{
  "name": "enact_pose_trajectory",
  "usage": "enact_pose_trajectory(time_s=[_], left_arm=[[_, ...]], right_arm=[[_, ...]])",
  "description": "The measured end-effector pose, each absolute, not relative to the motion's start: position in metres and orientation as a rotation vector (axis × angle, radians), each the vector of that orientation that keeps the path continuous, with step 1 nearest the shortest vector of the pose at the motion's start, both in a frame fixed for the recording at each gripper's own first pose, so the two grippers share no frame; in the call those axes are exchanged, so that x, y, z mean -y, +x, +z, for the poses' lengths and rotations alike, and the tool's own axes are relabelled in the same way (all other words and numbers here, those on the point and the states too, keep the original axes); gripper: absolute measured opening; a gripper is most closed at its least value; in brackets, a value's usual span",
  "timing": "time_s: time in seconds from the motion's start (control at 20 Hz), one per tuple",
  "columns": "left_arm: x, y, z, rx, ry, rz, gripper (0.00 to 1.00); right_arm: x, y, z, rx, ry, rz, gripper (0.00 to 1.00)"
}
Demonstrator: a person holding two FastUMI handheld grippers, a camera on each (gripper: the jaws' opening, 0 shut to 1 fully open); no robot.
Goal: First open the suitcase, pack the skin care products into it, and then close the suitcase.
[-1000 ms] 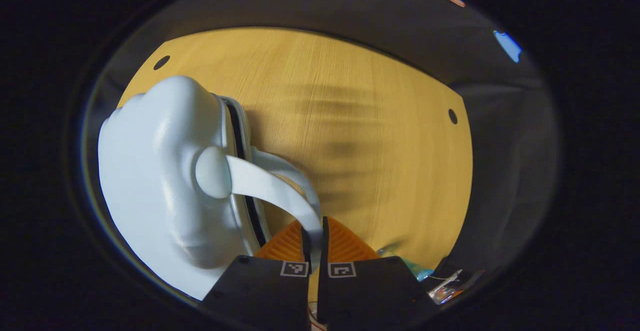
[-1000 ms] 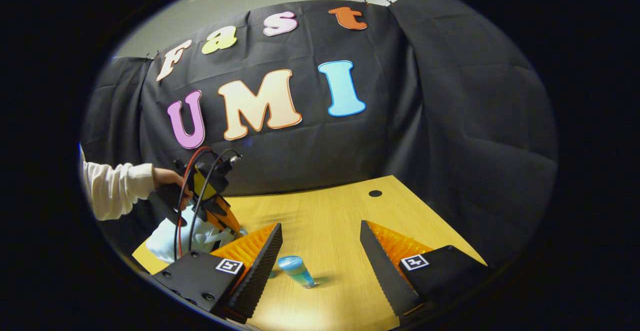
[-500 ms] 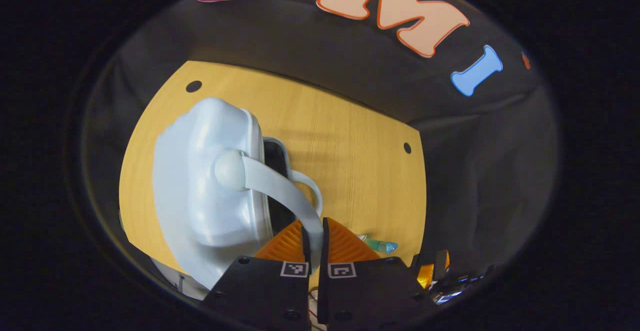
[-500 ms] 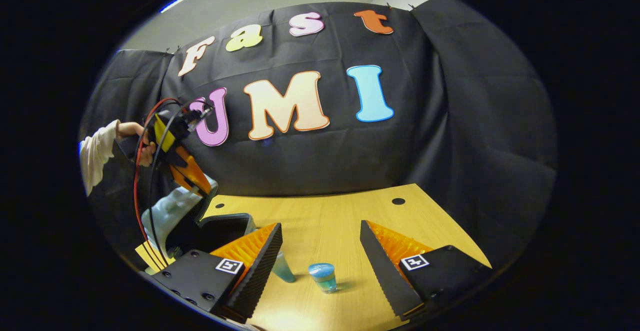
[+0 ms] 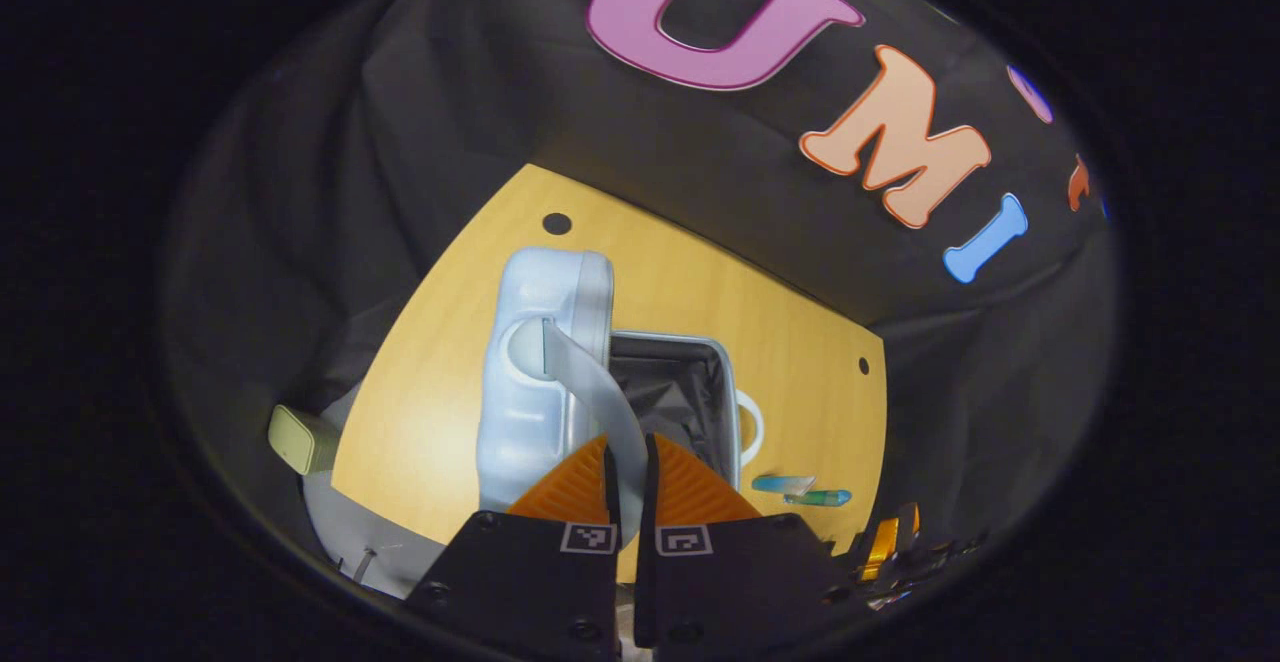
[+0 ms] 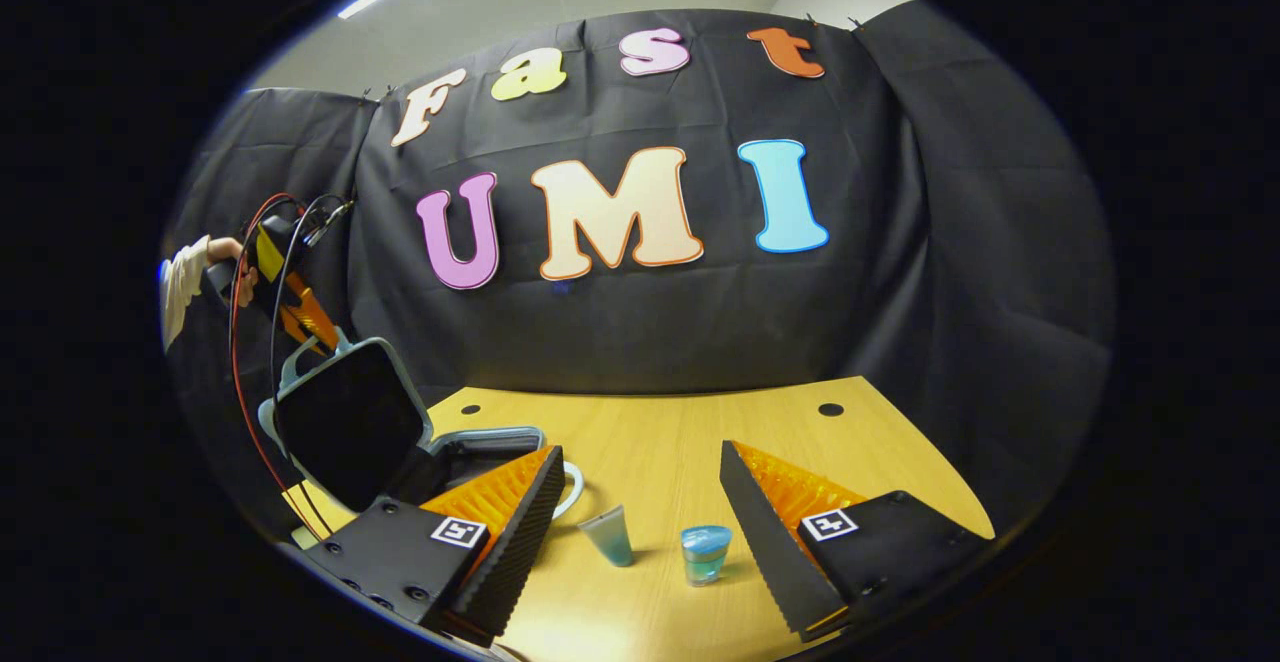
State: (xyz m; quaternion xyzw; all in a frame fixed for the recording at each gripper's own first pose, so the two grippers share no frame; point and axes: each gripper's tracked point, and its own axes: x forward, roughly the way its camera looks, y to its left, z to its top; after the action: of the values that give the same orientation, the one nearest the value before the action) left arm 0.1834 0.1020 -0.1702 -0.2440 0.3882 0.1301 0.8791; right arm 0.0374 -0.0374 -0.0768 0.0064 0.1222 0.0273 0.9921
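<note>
In the left gripper view a small pale green block [image 5: 300,439] lies at the far left, off the edge of the wooden table [image 5: 440,362]. On the table stands the pale blue suitcase [image 5: 545,342], its lid [image 5: 530,412] raised upright and the dark-lined lower half [image 5: 680,397] lying open beside it. No brand or legible writing shows on the case. The left gripper [image 5: 628,462] has its orange fingers pressed together on the lid's grey strap handle [image 5: 600,392]. Right of the case, a teal tube [image 5: 783,484] and a green-blue bottle [image 5: 818,497] lie near the table's edge.

In the right gripper view, a hand [image 6: 225,252] in a white sleeve holds the left gripper [image 6: 315,327] high at the lid's [image 6: 345,422] top edge. The right gripper [image 6: 640,512] hangs spread wide over the table [image 6: 900,472], holding nothing. Between its fingers the tube [image 6: 608,534] and the bottle [image 6: 705,554] stand upright, just apart. Square black-and-white markers sit on both grippers' bodies.
</note>
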Motion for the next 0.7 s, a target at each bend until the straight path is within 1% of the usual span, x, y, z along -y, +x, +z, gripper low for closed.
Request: enact_pose_trajectory(time_s=[0.15,0.4,0.45,0.5,0.7], left_arm=[[-0.127,0.174,-0.174,-0.798,-0.521,0.316,0.00],[-0.161,0.148,-0.192,-0.845,-0.534,0.418,0.00],[-0.167,0.142,-0.196,-0.859,-0.539,0.438,0.03],[-0.174,0.136,-0.203,-0.875,-0.544,0.464,0.00],[-0.192,0.119,-0.228,-0.932,-0.577,0.522,0.00]], right_arm=[[0.022,0.035,-0.075,-0.243,0.006,0.060,0.98],[0.008,0.030,-0.080,-0.256,-0.018,0.052,0.98],[0.005,0.029,-0.081,-0.260,-0.013,0.049,0.98],[0.003,0.028,-0.080,-0.258,-0.007,0.044,0.98],[0.001,0.027,-0.080,-0.259,0.012,0.012,0.98]])
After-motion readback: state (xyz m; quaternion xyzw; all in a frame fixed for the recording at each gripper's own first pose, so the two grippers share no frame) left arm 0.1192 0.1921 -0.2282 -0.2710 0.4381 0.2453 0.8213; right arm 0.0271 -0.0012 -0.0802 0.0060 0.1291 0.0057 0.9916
